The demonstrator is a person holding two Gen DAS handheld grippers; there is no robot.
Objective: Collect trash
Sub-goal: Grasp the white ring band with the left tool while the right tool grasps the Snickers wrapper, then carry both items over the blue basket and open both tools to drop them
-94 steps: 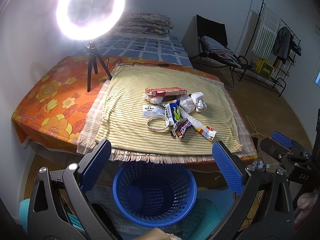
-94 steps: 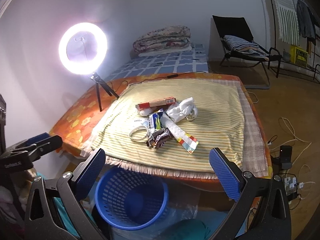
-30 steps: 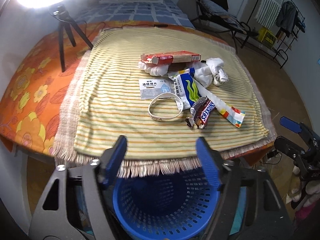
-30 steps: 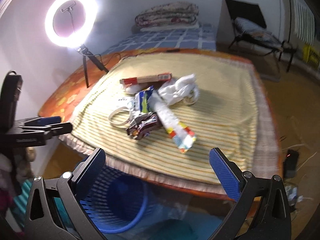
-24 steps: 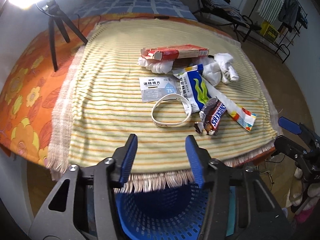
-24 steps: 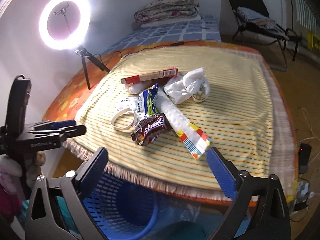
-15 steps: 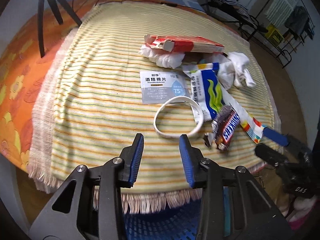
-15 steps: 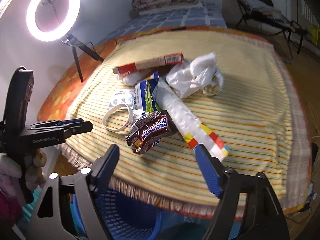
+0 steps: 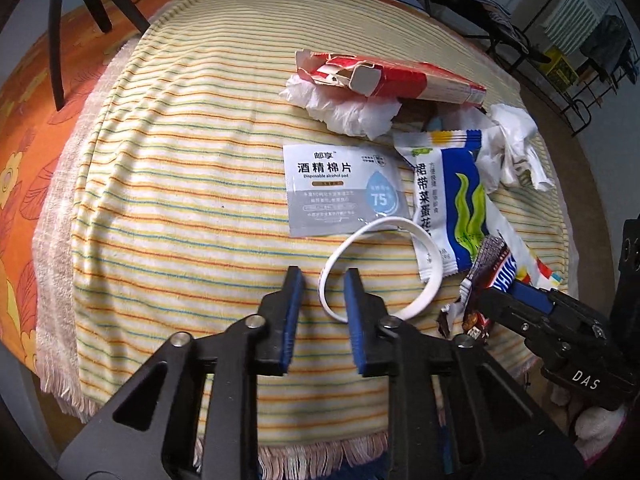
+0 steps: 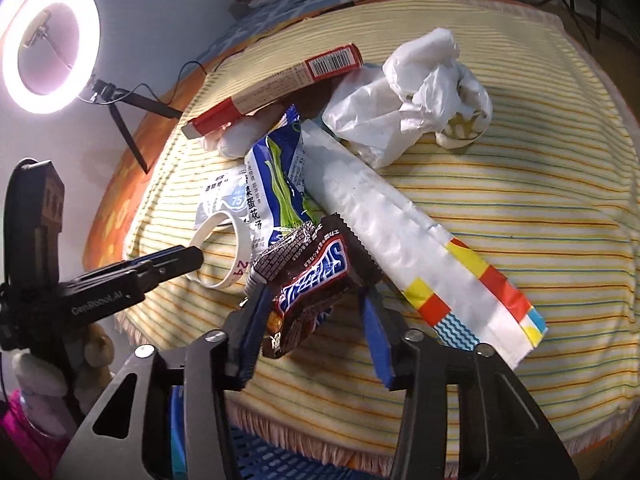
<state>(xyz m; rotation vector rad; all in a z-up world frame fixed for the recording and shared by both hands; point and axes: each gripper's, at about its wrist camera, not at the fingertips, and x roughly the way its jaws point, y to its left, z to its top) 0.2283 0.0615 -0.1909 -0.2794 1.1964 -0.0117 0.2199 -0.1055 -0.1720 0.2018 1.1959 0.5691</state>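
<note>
Having closed in, both tongs point(image 9: 320, 276) point(image 10: 316, 300) now straddle trash: wristband point(image 9: 428, 256), Snickers wrapper point(image 10: 308, 284).

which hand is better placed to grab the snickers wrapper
Right. The right tongs already straddle the Snickers wrapper, one blue pad on each side, jaws open. The left tongs sit over the near edge of the white wristband, beside the wrapper.

Sachet point(image 9: 343, 191) reads "Disposable alcohol pad" (also "75").
</note>
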